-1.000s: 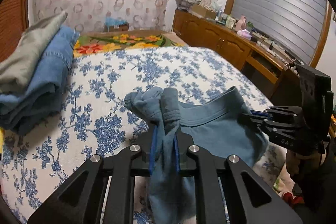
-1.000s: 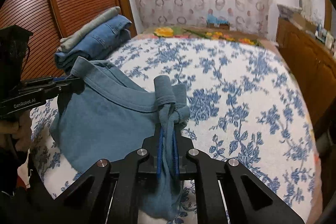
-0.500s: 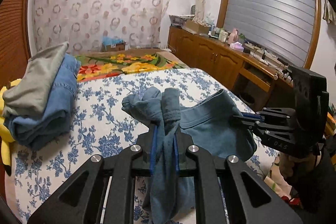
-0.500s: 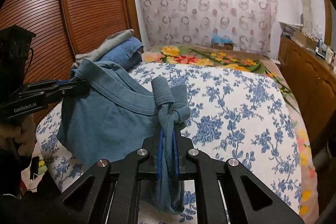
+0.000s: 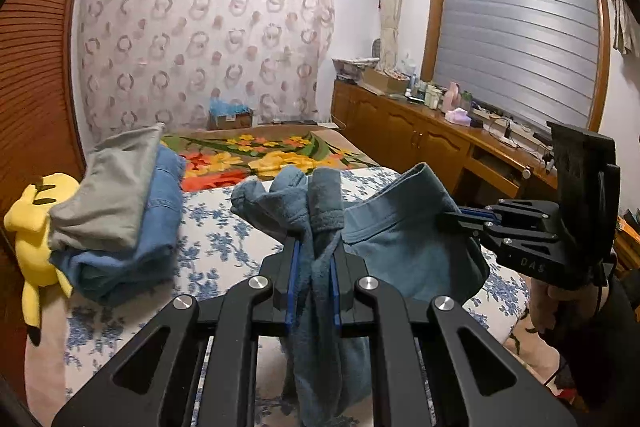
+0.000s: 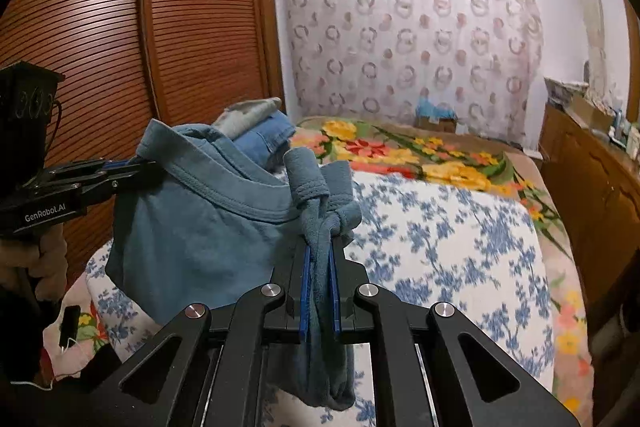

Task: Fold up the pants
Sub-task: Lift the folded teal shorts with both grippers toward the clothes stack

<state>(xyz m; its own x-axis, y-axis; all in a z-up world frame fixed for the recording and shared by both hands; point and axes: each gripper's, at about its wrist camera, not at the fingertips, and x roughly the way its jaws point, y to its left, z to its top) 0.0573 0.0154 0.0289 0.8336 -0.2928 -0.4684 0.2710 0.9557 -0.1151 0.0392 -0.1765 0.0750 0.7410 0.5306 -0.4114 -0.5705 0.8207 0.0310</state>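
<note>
Since a second ago both tongs, the left tongs (image 5: 313,263) and right tongs (image 6: 320,267) each pinching bunched cloth of the blue pants (image 5: 404,247), have risen, lifting them at centre frame above the bed (image 6: 448,227), stretched between for folding.

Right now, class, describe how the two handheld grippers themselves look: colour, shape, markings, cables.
Both are matte black, with angular cut-out arms, silver round bolts and blue pads on the fingers. The left gripper carries white "GenRobot.AI" lettering on its side, and a thin dark cable loops by its upright block. The right gripper shows faint letters, "DAS", and a dark sleeve shows behind it.
</note>
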